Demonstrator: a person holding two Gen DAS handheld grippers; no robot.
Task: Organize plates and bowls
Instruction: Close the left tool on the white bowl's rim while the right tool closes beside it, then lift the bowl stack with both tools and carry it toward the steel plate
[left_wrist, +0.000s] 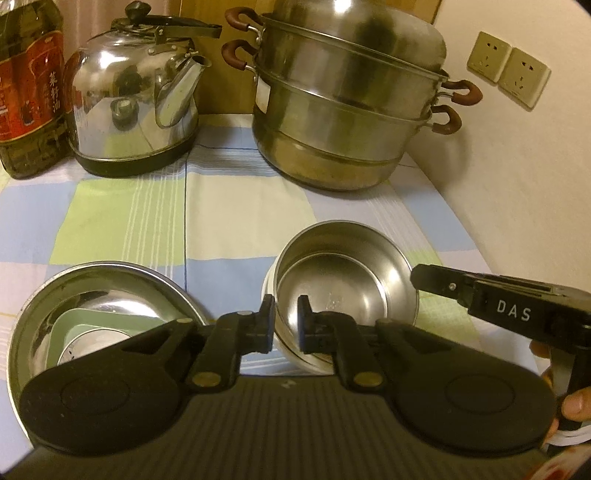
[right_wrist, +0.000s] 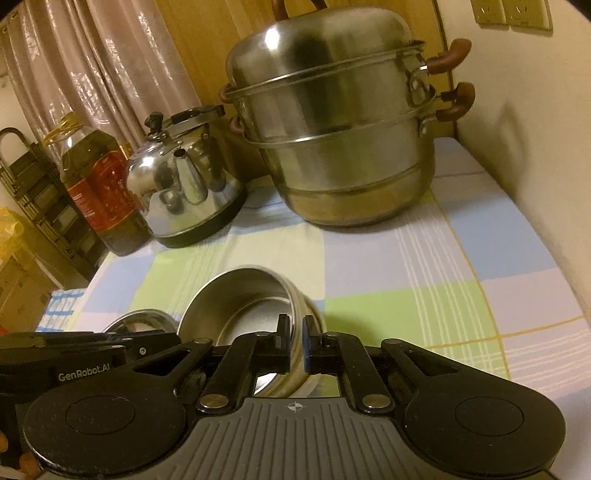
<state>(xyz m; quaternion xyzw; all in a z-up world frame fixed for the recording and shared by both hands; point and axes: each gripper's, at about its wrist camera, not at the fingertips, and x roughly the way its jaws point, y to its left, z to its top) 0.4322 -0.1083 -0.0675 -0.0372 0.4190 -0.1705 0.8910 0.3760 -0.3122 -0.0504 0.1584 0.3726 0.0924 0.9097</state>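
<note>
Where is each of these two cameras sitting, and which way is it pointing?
Left wrist: rides on the left gripper, looking forward and down along its fingers at the steel bowl they pinch by the rim; the right gripper and a hand show at right.
Right wrist: rides on the right gripper, looking down at the same bowl's opposite rim; the left gripper's body shows at left.
Both share the bowl, kettle, steamer pot, oil bottle and checked cloth.

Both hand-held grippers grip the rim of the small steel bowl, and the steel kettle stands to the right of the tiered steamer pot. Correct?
Not quite. The steel kettle stands left of the tiered steamer pot, as both wrist views show. Both the left hand-held gripper and right hand-held gripper do grip the small steel bowl's rim.
</note>
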